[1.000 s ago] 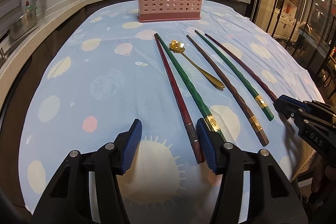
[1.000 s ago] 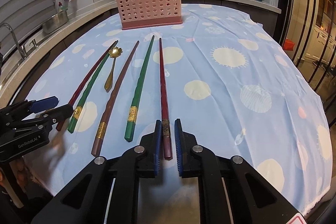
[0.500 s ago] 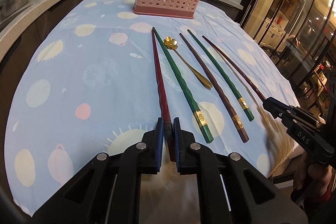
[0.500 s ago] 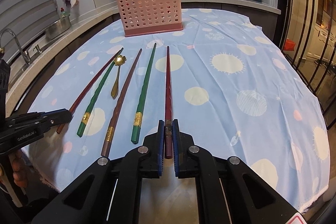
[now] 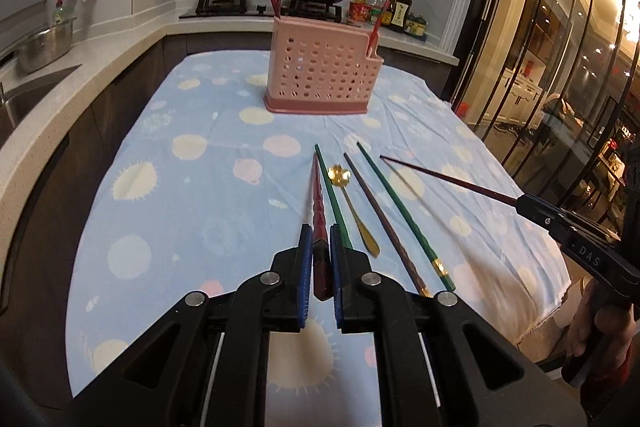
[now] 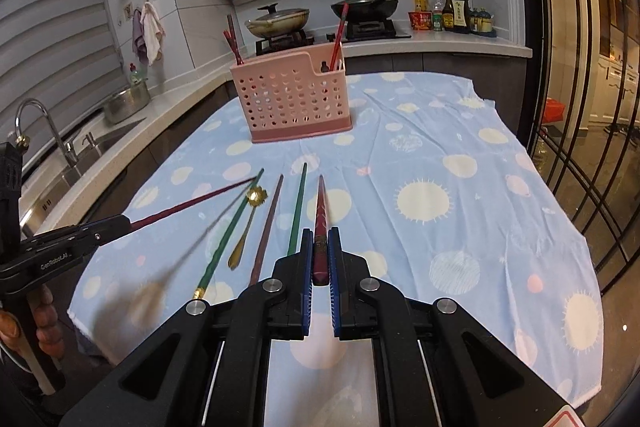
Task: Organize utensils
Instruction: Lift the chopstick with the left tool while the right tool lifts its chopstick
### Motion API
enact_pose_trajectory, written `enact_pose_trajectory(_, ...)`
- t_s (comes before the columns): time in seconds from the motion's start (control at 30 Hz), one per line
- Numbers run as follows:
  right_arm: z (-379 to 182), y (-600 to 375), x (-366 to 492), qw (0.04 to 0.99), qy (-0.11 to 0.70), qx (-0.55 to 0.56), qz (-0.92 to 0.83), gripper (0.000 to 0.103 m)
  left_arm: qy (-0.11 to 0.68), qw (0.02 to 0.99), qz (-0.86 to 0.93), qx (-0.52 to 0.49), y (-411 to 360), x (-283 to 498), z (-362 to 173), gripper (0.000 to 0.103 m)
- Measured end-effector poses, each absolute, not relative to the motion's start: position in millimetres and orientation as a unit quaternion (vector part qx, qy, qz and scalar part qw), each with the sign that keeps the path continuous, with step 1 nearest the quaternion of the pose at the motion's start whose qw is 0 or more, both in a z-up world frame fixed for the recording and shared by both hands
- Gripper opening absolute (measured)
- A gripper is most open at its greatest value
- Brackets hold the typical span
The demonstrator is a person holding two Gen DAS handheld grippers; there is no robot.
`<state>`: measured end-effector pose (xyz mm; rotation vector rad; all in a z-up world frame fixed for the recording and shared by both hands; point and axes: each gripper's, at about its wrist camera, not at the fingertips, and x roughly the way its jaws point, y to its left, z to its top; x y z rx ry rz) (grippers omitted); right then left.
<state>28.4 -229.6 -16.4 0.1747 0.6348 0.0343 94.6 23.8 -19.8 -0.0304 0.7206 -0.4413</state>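
Observation:
In the left wrist view my left gripper (image 5: 319, 233) pinches the thick end of a dark red chopstick (image 5: 316, 191), its jaws still closing; the stick is lifted, tip forward. My right gripper (image 6: 320, 235) is shut on a second dark red chopstick (image 6: 320, 205), also raised. Each gripper shows in the other view: the right gripper (image 5: 532, 211) and the left gripper (image 6: 116, 225). On the blue cloth lie two green chopsticks (image 5: 400, 207) (image 5: 334, 193), a brown chopstick (image 5: 380, 223) and a gold spoon (image 5: 354, 211). The pink perforated holder (image 5: 322, 75) stands at the far end with red chopsticks in it.
The dotted blue tablecloth (image 6: 460, 227) covers the table. A counter with sink and faucet (image 6: 36, 131) runs along the left. Behind the holder are stove pans (image 6: 280, 21) and sauce bottles (image 6: 452, 11). A glass partition (image 5: 560, 47) lines the right side.
The left jaws went from wide open to closed on the left red chopstick. Both grippers then rose, lifting their chopsticks off the cloth.

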Motion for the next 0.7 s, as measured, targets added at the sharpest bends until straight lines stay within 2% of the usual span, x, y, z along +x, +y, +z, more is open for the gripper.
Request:
enact_pose_trajectory(0.03, -9, -231, 31, 0.949, 0.302, 0.083, 0.016, 0.007, 0.341, 0.915, -0.214, -0.015, 24, 97, -13, 0.002)
enact_pose_trajectory(0.3, 31, -241, 55, 0.964, 0.253, 0.077, 0.016, 0.007, 0.288, 0.936, -0.201, -0.012, 23, 126, 30, 0.002)
enact_pose_trajectory(0.5, 22, -238, 49, 0.962, 0.261, 0.081, 0.014, 0.007, 0.331, 0.922, -0.198, -0.011, 30, 117, -3, 0.004)
enact_pose_trajectory(0.6, 6, -235, 45, 0.955, 0.281, 0.091, 0.019, 0.007, 0.376, 0.906, -0.193, -0.005, 29, 108, -40, 0.023)
enact_pose_trajectory(0.63, 3, -235, 43, 0.953, 0.286, 0.094, 0.020, 0.007, 0.389, 0.901, -0.191, -0.002, 27, 106, -52, 0.026)
enact_pose_trajectory(0.7, -1, -234, 41, 0.951, 0.292, 0.097, 0.021, 0.007, 0.412, 0.891, -0.190, 0.006, 24, 103, -71, 0.026)
